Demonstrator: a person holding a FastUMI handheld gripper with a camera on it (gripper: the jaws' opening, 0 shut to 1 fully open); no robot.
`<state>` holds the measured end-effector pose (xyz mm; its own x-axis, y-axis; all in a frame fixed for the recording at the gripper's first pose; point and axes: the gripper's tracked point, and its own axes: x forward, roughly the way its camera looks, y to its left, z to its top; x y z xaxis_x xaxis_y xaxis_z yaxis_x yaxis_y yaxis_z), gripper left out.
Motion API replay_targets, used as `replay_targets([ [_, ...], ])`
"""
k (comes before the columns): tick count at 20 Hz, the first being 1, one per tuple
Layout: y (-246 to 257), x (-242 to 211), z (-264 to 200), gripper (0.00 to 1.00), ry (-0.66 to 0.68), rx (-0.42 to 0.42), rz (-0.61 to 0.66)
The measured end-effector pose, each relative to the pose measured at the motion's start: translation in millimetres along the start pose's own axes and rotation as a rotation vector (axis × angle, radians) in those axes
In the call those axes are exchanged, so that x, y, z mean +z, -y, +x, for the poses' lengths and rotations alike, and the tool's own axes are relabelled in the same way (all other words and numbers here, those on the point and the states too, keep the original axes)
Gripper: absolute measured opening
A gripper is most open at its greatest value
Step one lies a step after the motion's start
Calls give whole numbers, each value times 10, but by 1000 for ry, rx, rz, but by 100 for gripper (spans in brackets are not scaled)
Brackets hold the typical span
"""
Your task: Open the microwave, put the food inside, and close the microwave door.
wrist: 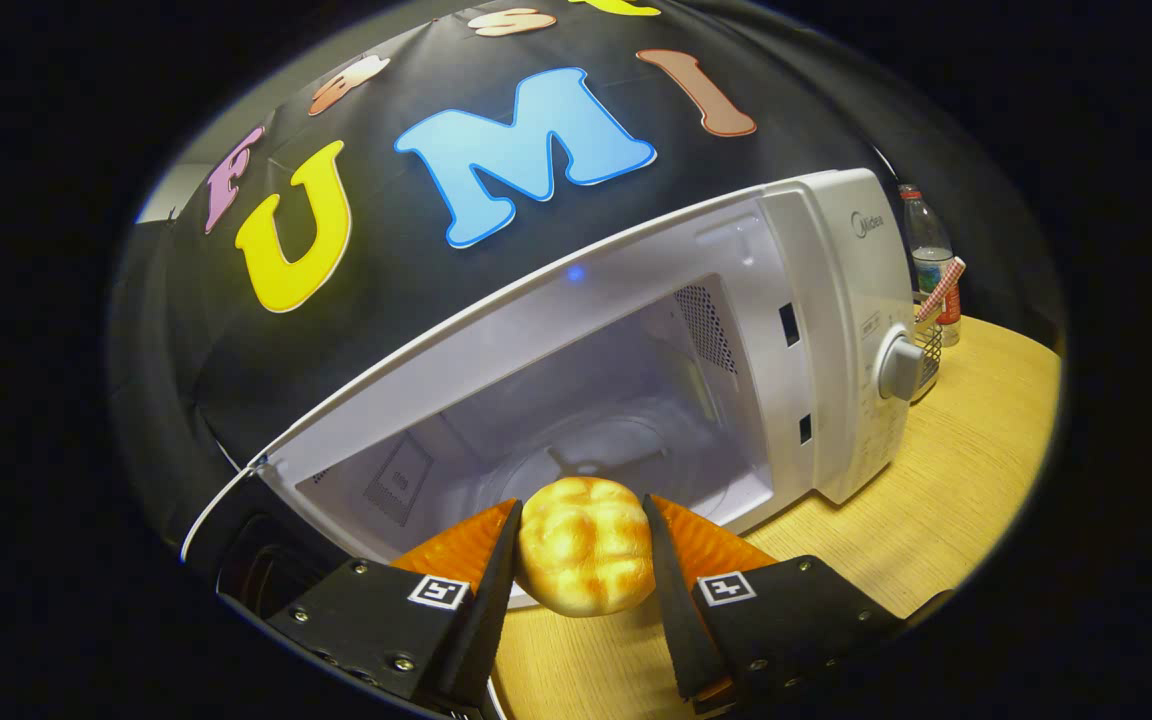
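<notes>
I am facing the microwave (816, 300), which is sitting on the wooden tabletop (976, 470) with its front wide open, so I am looking straight into the pale cavity (576, 400). The door (246, 540) is swinging out beside my gripper's left finger, dark and seen only in part. Inside the cavity, the round glass turntable (626, 445) is lying on the floor, and a vent grille (706, 325) is showing on the wall next to the control panel. On that panel a round knob (901, 368) is sticking out toward the tabletop. Beyond the microwave's far corner, a clear plastic bottle (929, 255) is standing upright, with a small wire basket (928, 350) just in front of it holding something striped that I cannot make out. My gripper (584, 545) is holding the food, a golden bread roll (586, 545), with both fingers pressing on its sides, so it is clamped firmly on the roll. The roll is hanging just in front of the cavity's lower edge, over the tabletop and not yet inside the microwave.
</notes>
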<state>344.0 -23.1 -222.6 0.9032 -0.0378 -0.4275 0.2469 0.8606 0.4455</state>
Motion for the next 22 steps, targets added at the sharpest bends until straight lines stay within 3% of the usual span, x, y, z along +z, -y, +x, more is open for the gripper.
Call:
replay_targets([
  [7, 19, -109, 398, 68, 8, -1, 16],
  [19, -29, -198, 666, 69, 22, 44, 64],
  [22, -13, -196, 660, 92, 23, 50, 65],
])
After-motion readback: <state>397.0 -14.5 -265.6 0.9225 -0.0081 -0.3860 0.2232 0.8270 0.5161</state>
